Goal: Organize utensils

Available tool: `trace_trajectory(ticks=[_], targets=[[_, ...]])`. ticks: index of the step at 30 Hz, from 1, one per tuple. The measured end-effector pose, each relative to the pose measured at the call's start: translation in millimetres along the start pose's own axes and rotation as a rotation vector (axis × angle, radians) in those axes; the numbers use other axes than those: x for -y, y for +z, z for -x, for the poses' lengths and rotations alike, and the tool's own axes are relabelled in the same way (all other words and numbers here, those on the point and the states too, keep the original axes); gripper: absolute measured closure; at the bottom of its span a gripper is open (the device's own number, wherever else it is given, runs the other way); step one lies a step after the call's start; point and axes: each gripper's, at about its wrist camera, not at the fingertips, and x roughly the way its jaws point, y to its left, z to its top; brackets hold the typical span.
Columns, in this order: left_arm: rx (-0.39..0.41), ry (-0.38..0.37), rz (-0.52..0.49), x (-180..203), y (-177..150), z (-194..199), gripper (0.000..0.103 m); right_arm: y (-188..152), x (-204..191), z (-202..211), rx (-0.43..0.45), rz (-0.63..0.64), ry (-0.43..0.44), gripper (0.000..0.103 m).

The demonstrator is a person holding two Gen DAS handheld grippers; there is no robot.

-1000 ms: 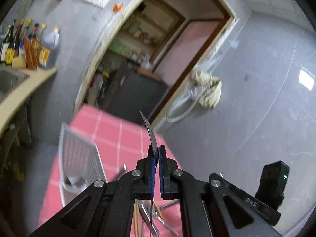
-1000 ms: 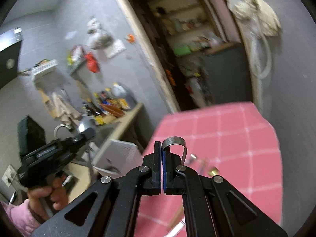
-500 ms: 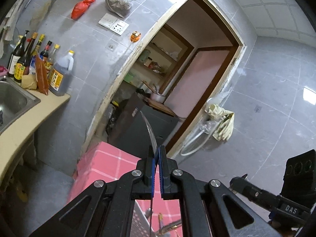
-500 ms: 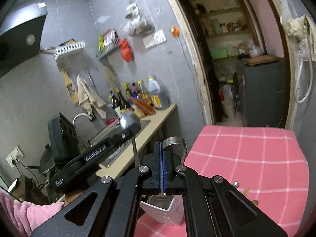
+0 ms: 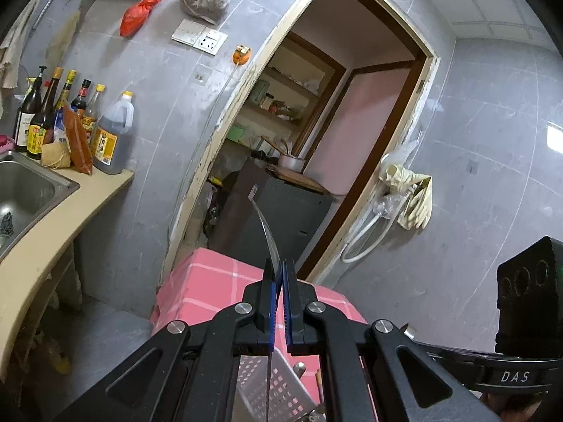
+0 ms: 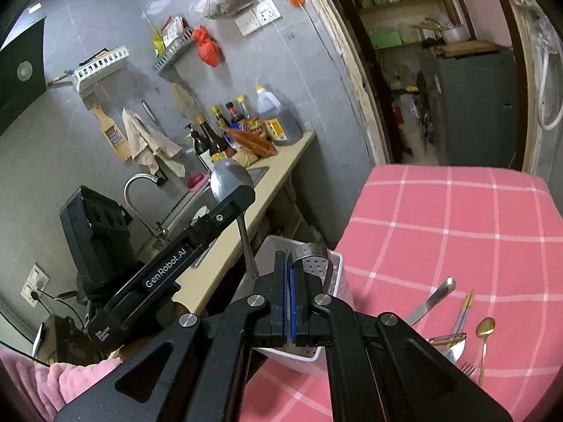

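The left gripper (image 5: 278,281) is clenched on a spoon (image 6: 230,179), bowl up, its handle tip hanging just above the white holder (image 6: 339,267) at the near-left edge of the pink counter (image 6: 457,218). The right gripper (image 6: 290,274) is clenched on a curved metal piece (image 6: 311,251) beside the holder; what it is cannot be told. The step in hand seems to be dropping the spoon in. Next, it likely needs lowering into the holder and letting go. More utensils (image 6: 454,330) lie right of the holder.
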Motion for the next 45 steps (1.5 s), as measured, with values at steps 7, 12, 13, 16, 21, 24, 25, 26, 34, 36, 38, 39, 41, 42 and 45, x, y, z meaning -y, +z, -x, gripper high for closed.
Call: trace_trajectory(ticks=[7, 12, 13, 16, 21, 24, 25, 26, 34, 36, 38, 39, 41, 42, 45], targets=[[-0.058, 0.008, -0.013, -1, -3, 3, 0.099, -12, 9, -7, -0.066, -0.055, 0.007, 0.100], [-0.129, 0.016, -0.022, -3, -2, 7, 0.099, -20, 13, -8, -0.083, -0.093, 0.003, 0.100], [-0.135, 0.017, -0.022, -4, -2, 8, 0.099, -20, 14, -8, -0.083, -0.097, 0.003, 0.100], [-0.156, 0.017, -0.025, -3, -1, 11, 0.099, -24, 15, -6, -0.087, -0.108, -0.005, 0.093], [-0.219, 0.031, -0.040, 0, -1, 12, 0.098, -25, 15, 2, -0.082, -0.117, -0.009, 0.077], [-0.242, 0.035, -0.040, 0, -1, 16, 0.095, -25, 14, 10, -0.065, -0.102, -0.030, 0.073], [-0.244, 0.036, -0.042, 0, -1, 18, 0.093, -26, 14, 13, -0.054, -0.097, -0.038, 0.069], [-0.244, 0.038, -0.045, 0, -2, 21, 0.090, -28, 14, 19, -0.029, -0.086, -0.055, 0.065], [-0.165, 0.088, -0.113, 22, -12, 48, 0.039, -35, 9, 68, 0.166, 0.004, -0.193, 0.026], [-0.134, 0.113, -0.134, 31, -16, 55, 0.021, -38, 10, 81, 0.207, 0.021, -0.227, 0.019], [-0.100, 0.158, -0.153, 40, -20, 62, 0.005, -41, 11, 90, 0.234, 0.037, -0.252, 0.010], [-0.084, 0.170, -0.159, 43, -22, 65, 0.003, -43, 13, 97, 0.249, 0.043, -0.266, 0.007], [-0.068, 0.184, -0.169, 49, -26, 69, 0.001, -49, 18, 110, 0.280, 0.053, -0.288, 0.002], [-0.065, 0.189, -0.174, 52, -29, 70, 0.001, -51, 20, 115, 0.288, 0.057, -0.296, 0.002], [-0.055, 0.181, -0.193, 61, -38, 76, 0.001, -60, 26, 130, 0.315, 0.078, -0.336, 0.002]])
